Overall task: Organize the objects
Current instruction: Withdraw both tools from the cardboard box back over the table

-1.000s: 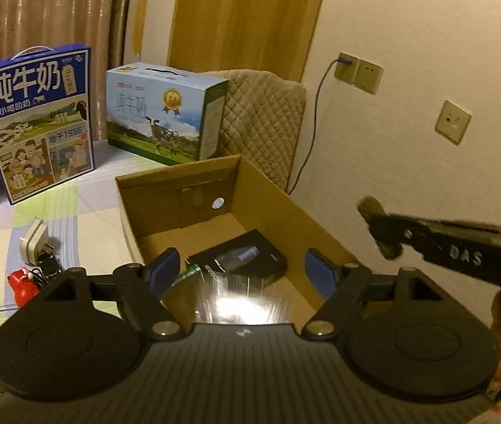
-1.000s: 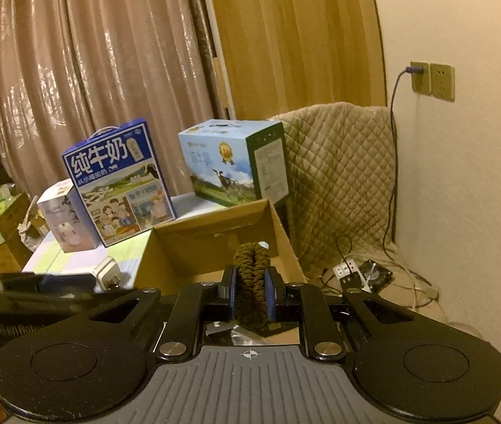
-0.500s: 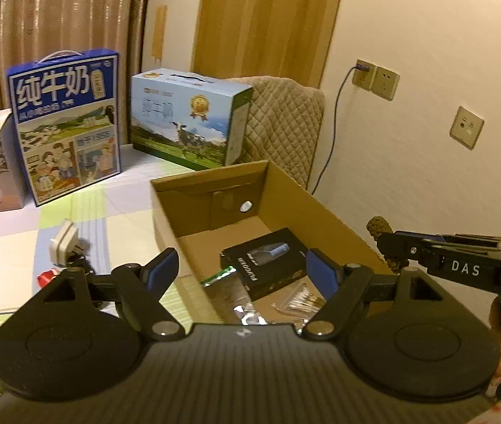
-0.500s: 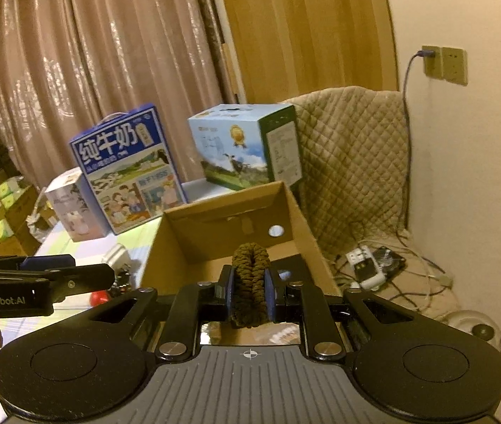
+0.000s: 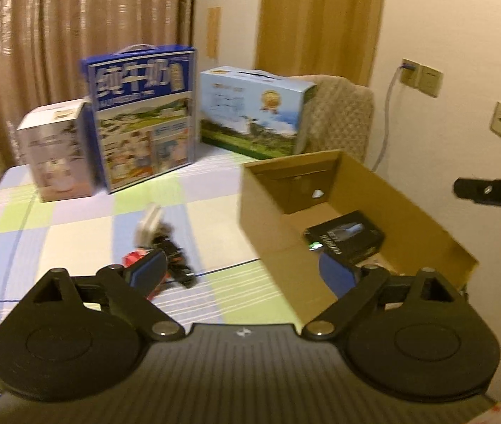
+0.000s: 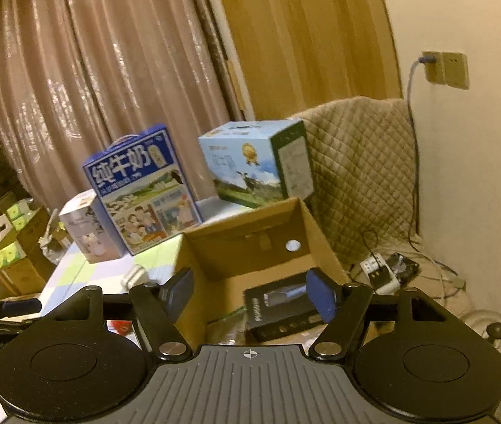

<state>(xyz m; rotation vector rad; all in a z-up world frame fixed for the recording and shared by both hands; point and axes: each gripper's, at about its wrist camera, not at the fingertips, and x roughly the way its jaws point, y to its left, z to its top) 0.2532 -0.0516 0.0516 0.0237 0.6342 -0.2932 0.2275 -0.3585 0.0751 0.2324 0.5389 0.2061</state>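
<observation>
I see my left gripper [image 5: 240, 270] spread wide and empty over the near left corner of the cardboard box [image 5: 275, 219]; small clutter [image 5: 158, 243] lies left of it. My right gripper [image 6: 250, 293] gapes empty above the box, a black package [image 6: 278, 309] inside.

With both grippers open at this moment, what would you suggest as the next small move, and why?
Probably swing the left gripper down toward the small pile of a white plug, a red item and black pieces on the checked tablecloth. Both grippers are open and hold nothing, the cardboard box already holds a black package, and that pile lies outside the box, nearest the left fingers.
</observation>
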